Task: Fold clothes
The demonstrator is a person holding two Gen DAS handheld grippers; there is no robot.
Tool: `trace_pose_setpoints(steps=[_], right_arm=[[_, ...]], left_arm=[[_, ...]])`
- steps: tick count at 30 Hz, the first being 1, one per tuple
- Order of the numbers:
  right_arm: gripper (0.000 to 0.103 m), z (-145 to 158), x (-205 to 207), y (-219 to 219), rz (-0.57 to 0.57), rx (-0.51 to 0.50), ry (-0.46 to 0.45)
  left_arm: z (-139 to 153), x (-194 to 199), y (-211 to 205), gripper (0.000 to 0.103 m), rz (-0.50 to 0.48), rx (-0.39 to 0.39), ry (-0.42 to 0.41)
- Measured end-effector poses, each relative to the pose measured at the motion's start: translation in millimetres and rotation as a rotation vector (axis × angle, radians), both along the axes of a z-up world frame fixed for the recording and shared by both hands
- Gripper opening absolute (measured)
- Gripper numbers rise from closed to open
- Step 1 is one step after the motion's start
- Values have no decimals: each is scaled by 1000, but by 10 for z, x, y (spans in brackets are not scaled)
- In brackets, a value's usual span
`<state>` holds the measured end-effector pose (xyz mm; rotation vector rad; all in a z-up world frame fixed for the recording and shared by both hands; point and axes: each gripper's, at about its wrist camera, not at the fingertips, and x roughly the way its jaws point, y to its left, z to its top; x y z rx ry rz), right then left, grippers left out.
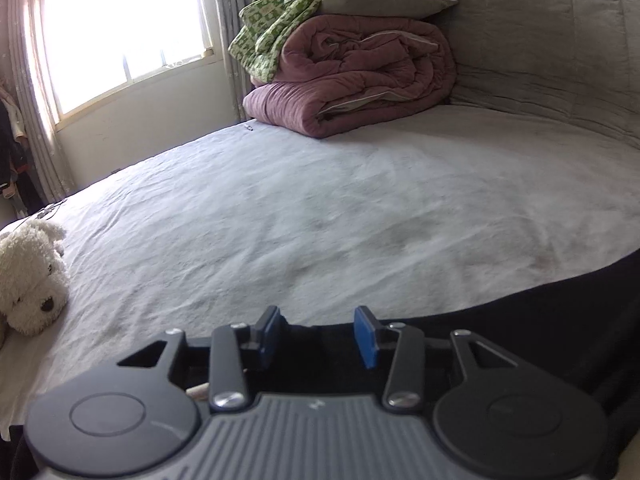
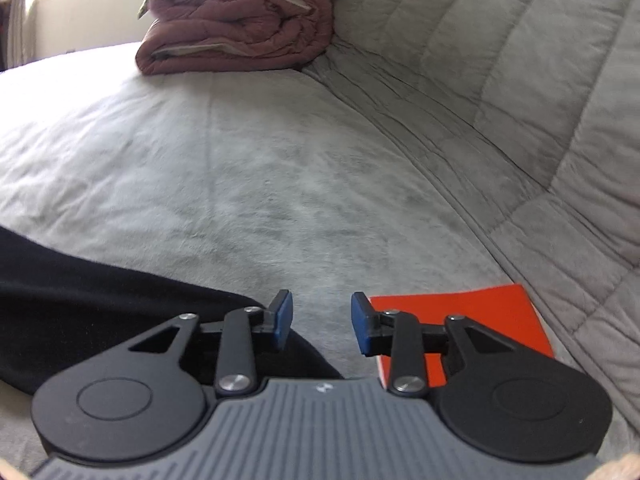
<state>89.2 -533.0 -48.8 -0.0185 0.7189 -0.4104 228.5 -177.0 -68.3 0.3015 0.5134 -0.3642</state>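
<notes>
A black garment [image 1: 540, 320] lies on the bed's white sheet [image 1: 280, 208], at the near right in the left wrist view. It also shows at the near left in the right wrist view [image 2: 100, 300]. My left gripper [image 1: 320, 336] is open and empty, its blue pads over the garment's far edge. My right gripper [image 2: 320, 328] is open and empty, just right of the garment's edge, above bare sheet [image 2: 240, 160].
A folded maroon quilt [image 1: 352, 76] with a pillow and a green blanket [image 1: 272, 20] is stacked at the far side. A white plush dog [image 1: 32, 280] lies at the left. An orange flat item [image 2: 480, 320] lies under my right gripper. A grey quilted headboard [image 2: 500, 80] rises at the right.
</notes>
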Motion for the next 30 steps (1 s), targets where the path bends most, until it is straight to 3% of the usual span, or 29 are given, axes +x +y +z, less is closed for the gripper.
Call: trace_pose_setpoints(steps=[5,11,16,22,27,30], right_arm=[[34,77,-234,-368,-71,160,-27],[34,15,-361,-519,-100,307,-21],[34,22,-554,-673,-182,499,-47],[37,-28,-743,-913,-273,804,-116],[39,-196,-645,-941,-298,948,-78],[38,-310,-577,-932,-316,974,-129]], left_arm=[[82,-324,-271,42,-156,-54,34],[83,-727,-657,41,-368,-64,82],[-18,-925,-813,41,-464,-60,138],[-150,-985,-848,40,-471,-59,169],[-167,-969,-828,40,-456,-88,189],[-165,-977,-837,40,-458,-99,195]])
